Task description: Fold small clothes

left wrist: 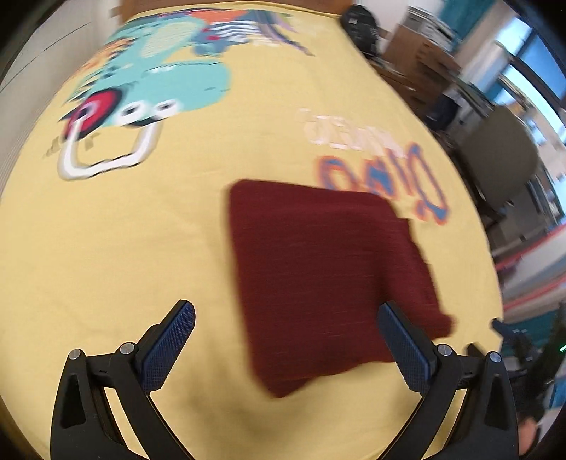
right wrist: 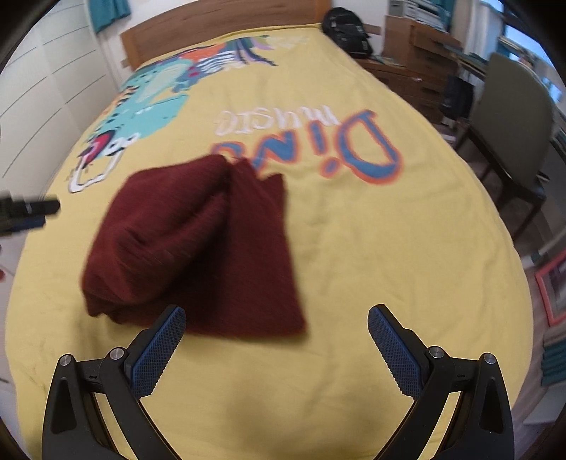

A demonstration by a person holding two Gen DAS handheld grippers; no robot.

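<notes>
A dark red knitted garment (left wrist: 318, 269) lies folded into a rough rectangle on the yellow bedspread (left wrist: 141, 247). My left gripper (left wrist: 286, 322) hovers above its near edge, jaws wide open, nothing between the blue pads. From the right wrist view the garment (right wrist: 198, 247) looks bunched, with a flat flap to its right. My right gripper (right wrist: 276, 322) is open above the garment's near right corner, holding nothing. The left gripper's black tip (right wrist: 28, 212) shows at the left edge of that view.
The bedspread carries a dinosaur print (right wrist: 148, 102) and large lettering (right wrist: 346, 152). A wooden headboard (right wrist: 219, 24) stands at the far end. A black bag (right wrist: 348, 32), drawers (right wrist: 417, 70) and a chair (right wrist: 513, 116) stand along the bed's right side.
</notes>
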